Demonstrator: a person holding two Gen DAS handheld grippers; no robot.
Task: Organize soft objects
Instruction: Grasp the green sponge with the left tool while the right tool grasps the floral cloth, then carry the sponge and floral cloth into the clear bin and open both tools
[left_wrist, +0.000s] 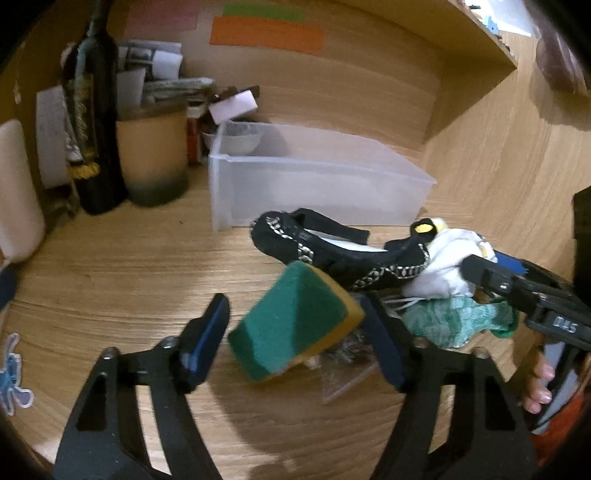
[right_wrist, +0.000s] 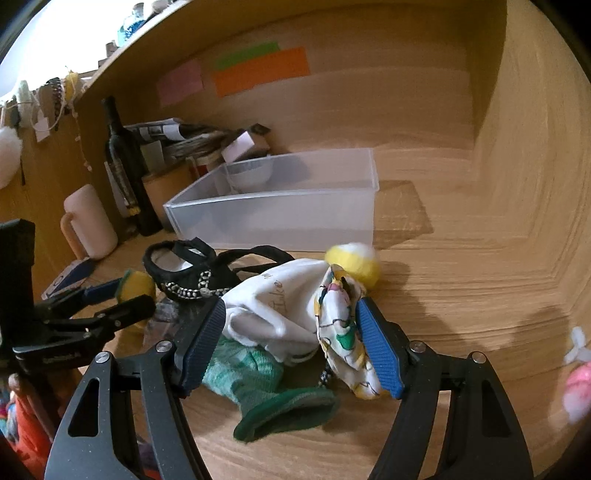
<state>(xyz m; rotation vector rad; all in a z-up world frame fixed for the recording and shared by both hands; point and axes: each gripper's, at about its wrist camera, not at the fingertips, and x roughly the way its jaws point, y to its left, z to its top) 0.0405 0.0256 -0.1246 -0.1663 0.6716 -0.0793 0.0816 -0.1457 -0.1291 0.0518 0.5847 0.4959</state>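
Sponge (left_wrist: 295, 317) between wide-open left gripper (left_wrist: 295, 332) jaws, contact unclear. Right gripper (right_wrist: 291, 339) jaws part-open around white cloth (right_wrist: 280, 310) on desk (right_wrist: 461, 295); grip unclear.

Your pile of soft things (right_wrist: 280, 325) sits near; bin (right_wrist: 280, 218) just beyond it (bowl (right_wrist: 249, 177) behind), bottle (right_wrist: 123, 166) far left.

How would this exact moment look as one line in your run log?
left gripper: open around sponge | right gripper: open around white cloth | clear bin: no soft items visible
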